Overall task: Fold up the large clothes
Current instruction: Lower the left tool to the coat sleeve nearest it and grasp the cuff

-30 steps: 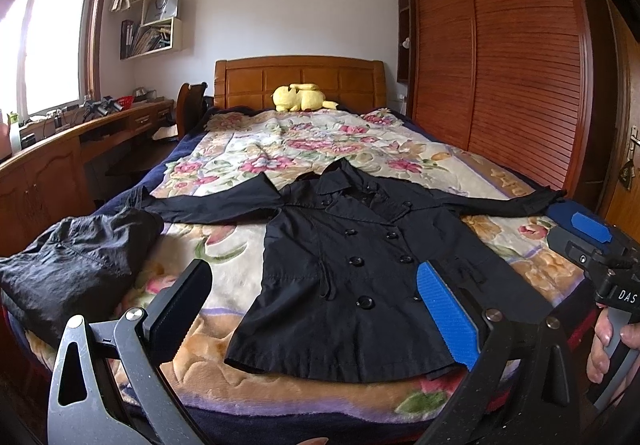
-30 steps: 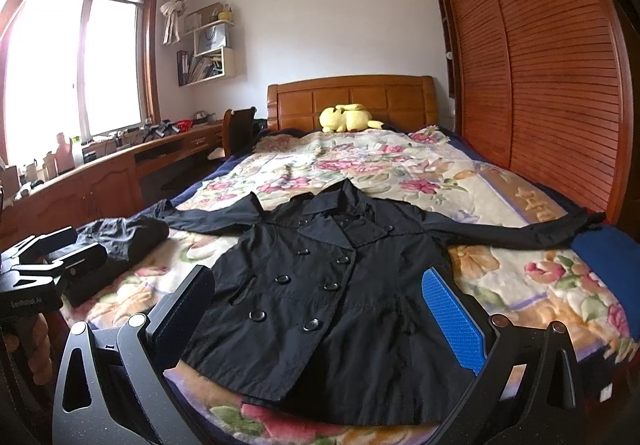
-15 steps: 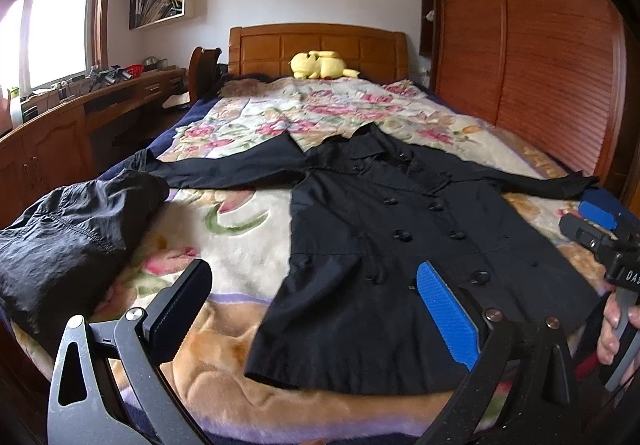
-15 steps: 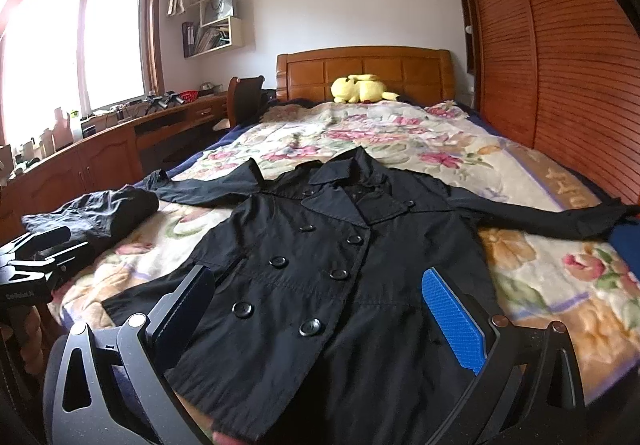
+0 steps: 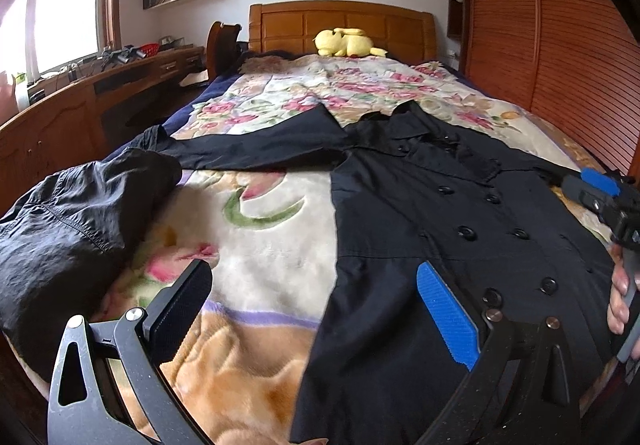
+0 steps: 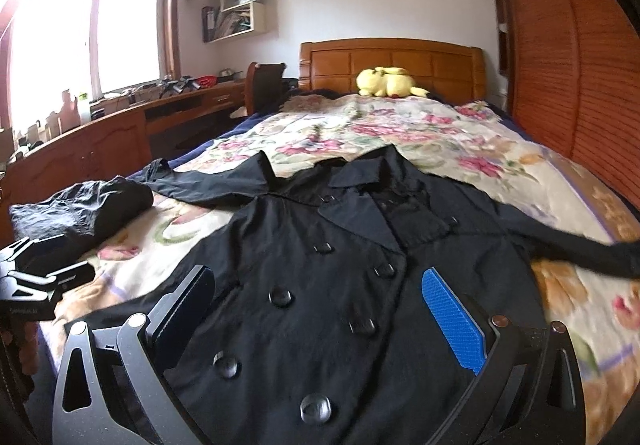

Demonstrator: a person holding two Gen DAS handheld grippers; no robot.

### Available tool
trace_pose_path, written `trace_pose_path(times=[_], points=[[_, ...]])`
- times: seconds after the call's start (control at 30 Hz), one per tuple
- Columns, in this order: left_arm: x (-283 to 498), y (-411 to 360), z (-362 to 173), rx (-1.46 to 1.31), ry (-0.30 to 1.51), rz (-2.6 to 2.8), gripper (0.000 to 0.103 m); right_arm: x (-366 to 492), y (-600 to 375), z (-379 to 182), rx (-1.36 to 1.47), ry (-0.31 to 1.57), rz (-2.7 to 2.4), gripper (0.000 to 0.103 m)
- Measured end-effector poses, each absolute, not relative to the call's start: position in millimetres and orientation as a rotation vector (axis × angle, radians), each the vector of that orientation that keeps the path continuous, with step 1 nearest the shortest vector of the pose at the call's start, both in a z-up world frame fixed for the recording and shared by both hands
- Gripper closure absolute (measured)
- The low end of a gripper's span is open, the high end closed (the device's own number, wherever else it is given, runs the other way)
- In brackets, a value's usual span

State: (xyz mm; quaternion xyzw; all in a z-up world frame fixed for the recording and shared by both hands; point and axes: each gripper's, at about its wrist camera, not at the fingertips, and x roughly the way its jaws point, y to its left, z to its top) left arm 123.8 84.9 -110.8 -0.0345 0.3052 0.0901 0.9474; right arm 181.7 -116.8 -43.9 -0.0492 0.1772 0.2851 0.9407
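Note:
A black double-breasted coat (image 5: 432,229) lies face up on the bed with both sleeves spread out sideways; it fills the right wrist view (image 6: 328,277). My left gripper (image 5: 312,309) is open and empty, low over the blanket at the coat's lower left hem. My right gripper (image 6: 316,321) is open and empty, just above the coat's buttoned front. The right gripper also shows at the right edge of the left wrist view (image 5: 600,197), over the coat's right side.
A bundled black garment (image 5: 72,229) lies at the bed's left front corner. The floral blanket (image 5: 264,245) covers the bed. A yellow plush toy (image 5: 348,43) sits by the headboard. A wooden desk (image 5: 80,113) runs along the left, a slatted wardrobe (image 5: 560,45) along the right.
Both grippers have moved forward and down toward the coat, which now looks larger in both views. Both stay open. The coat has not moved.

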Motion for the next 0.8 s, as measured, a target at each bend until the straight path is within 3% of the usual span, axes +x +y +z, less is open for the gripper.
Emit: trace_pose_path(times=[0.47,0.8], points=[[173.5,127.9,-117.2,-0.083,0.682,0.228,0.0,265.9,-60.9,-105.0,-0.196,0.505,0.673,0.0],[251.1,176.4,-131.7,-0.148,0.744,0.198,0.0,263.6,-63.3,-103.7,-0.203,0.489,0.683,0.0]])
